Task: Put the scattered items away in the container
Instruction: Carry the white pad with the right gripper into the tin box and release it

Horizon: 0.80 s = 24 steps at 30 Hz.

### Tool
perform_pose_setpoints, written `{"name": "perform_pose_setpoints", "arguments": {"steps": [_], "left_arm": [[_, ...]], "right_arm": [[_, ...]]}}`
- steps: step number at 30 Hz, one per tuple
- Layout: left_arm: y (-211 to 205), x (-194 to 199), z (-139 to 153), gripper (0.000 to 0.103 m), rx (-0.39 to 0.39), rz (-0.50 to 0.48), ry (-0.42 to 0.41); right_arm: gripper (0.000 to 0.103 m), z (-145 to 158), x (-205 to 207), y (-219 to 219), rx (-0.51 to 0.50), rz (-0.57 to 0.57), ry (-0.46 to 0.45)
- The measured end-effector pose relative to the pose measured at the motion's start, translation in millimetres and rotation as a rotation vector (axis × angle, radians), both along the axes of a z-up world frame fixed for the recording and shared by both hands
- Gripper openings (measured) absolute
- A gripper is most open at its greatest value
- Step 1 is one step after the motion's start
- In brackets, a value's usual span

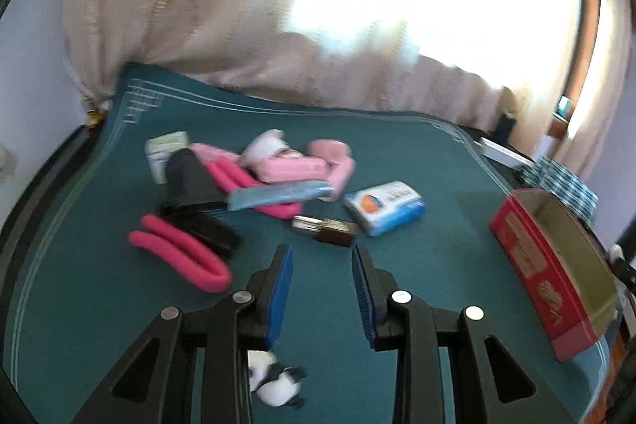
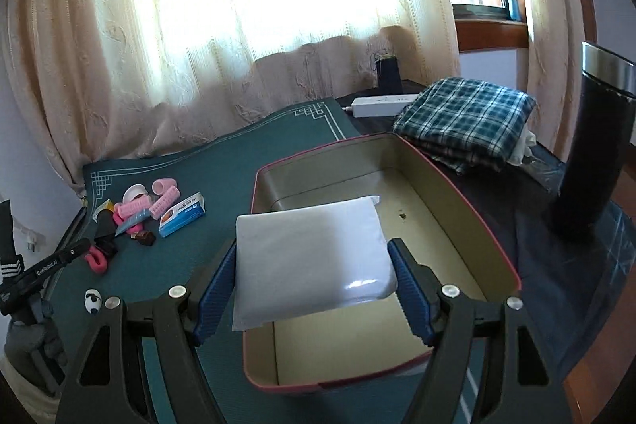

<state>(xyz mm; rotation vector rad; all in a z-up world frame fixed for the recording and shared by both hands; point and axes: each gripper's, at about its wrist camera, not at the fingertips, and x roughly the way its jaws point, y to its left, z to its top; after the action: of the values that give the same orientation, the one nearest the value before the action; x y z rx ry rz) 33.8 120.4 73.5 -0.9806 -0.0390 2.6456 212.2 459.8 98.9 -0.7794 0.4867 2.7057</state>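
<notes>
My right gripper point(image 2: 312, 245) is shut on a white packet point(image 2: 310, 257), its blue pads pressing both sides, above the near end of the red tin point(image 2: 457, 193) with a cream inside. The tin point(image 1: 528, 257) shows at the right in the left wrist view. My left gripper point(image 1: 321, 249) hangs over the green mat with its jaws a little apart and nothing between them. Just beyond it lie a brown bottle point(image 1: 326, 227), a blue box point(image 1: 383, 207), a black comb point(image 1: 206, 229) and pink rollers point(image 1: 179, 253). A small panda figure point(image 1: 276, 382) lies under its fingers.
A folded plaid cloth point(image 2: 465, 118), a white power strip point(image 2: 381, 105) and a tall dark flask point(image 2: 592, 146) stand beyond and right of the tin. Curtains hang behind the green mat point(image 2: 222, 165). A gloved hand point(image 2: 31, 340) shows at the left edge.
</notes>
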Motion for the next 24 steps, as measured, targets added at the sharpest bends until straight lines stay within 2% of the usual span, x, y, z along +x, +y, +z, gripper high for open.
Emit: {"name": "perform_pose_setpoints", "arguments": {"steps": [3,4,5,6,7,12,18,24], "left_arm": [[-22,-1,-9,0.033,0.0,0.048,-0.048],[-29,0,-13,0.036,-0.001,0.056,-0.064],[-35,1,-17,0.042,-0.006,0.063,-0.082],[-40,2,-21,0.059,-0.009,0.071,-0.095],[-43,4,-25,0.064,-0.011,0.076,-0.103],[-39,13,-41,0.064,-0.029,0.049,-0.136],[-19,16,-45,0.064,-0.052,-0.001,-0.134],[-15,13,-49,0.064,-0.065,-0.001,-0.146]], "right_arm": [[0.077,0,0,0,0.007,0.006,0.012],[0.078,-1,0,1,0.002,0.007,0.015],[0.078,-2,-1,2,-0.003,0.005,0.018],[0.078,-2,-1,2,-0.009,0.002,0.021],[0.078,-3,-2,3,-0.015,0.001,0.022],[0.079,-8,-3,5,-0.031,-0.005,0.012],[0.081,-5,1,5,-0.01,-0.018,0.02],[0.081,-6,1,8,-0.029,-0.021,0.024]]}}
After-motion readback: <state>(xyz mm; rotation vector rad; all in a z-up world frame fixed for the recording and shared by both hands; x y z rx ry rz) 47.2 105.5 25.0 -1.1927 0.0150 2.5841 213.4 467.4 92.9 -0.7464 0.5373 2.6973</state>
